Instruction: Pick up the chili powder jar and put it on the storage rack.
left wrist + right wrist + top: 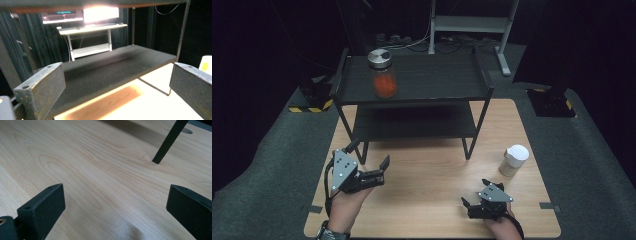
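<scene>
My left gripper (368, 161) hangs above the near left part of the wooden table (427, 200), jaws spread wide with nothing between them. Looking along those jaws in the left gripper view (117, 86), I'm facing the lower shelf (112, 65) of the black two-tier rack (412, 102), just ahead of my fingertips, its dark felt-like surface blurred. Beyond my right-hand jaw there, at the edge, a pale bit of the white bottle (206, 64) peeks in.

My right gripper (477, 195) sits low over the near right part of the table, jaws also wide apart and empty. In the right gripper view (115, 203) bare light wood grain runs between my fingers, and one black rack leg (168, 141) stands on the table well ahead, up and toward my right-hand jaw.

The white bottle (514, 160) with its white cap stands upright on the table, near my right gripper, farther out and off to its right. The glass jar (382, 75) with a metal lid and orange contents stands upright on the rack's top shelf, left end, well beyond my left gripper and above it.
</scene>
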{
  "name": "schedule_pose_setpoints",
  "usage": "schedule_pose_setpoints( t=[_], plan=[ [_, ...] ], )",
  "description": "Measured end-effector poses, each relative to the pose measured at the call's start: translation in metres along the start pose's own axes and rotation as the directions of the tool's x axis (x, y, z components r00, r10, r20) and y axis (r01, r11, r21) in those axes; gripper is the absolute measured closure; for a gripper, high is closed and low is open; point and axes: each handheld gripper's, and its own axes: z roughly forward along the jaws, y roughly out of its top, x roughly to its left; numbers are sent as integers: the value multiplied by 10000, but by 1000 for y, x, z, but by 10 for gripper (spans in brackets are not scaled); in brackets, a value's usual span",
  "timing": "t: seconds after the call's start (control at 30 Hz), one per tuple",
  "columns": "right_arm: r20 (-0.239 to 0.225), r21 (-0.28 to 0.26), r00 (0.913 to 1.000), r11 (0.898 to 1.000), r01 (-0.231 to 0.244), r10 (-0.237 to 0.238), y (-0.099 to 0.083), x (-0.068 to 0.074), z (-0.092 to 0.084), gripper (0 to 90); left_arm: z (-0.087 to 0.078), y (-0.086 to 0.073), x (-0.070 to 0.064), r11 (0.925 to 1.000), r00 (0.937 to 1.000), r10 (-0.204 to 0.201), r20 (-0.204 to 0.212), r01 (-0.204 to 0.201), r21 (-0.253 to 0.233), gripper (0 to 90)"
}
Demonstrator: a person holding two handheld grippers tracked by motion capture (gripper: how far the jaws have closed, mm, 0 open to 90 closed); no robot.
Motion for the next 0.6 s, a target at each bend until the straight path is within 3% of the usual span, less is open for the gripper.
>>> schedule_pose_setpoints(
  t=[0.27,0.4,0.6],
  plan=[
    [24,-5,10000,10000,-12,12,0,0,0,11,-2,-29,1,9984,9996,-265,25,263,499,3],
    [35,-6,10000,10000,-13,13,0,0,0,11,-3,-42,-1,9969,9998,-182,-86,188,767,3],
    [62,13,10000,10000,1,-1,0,1,0,11,-1,-61,-1,9907,9995,-299,-97,309,1323,3]
  ],
)
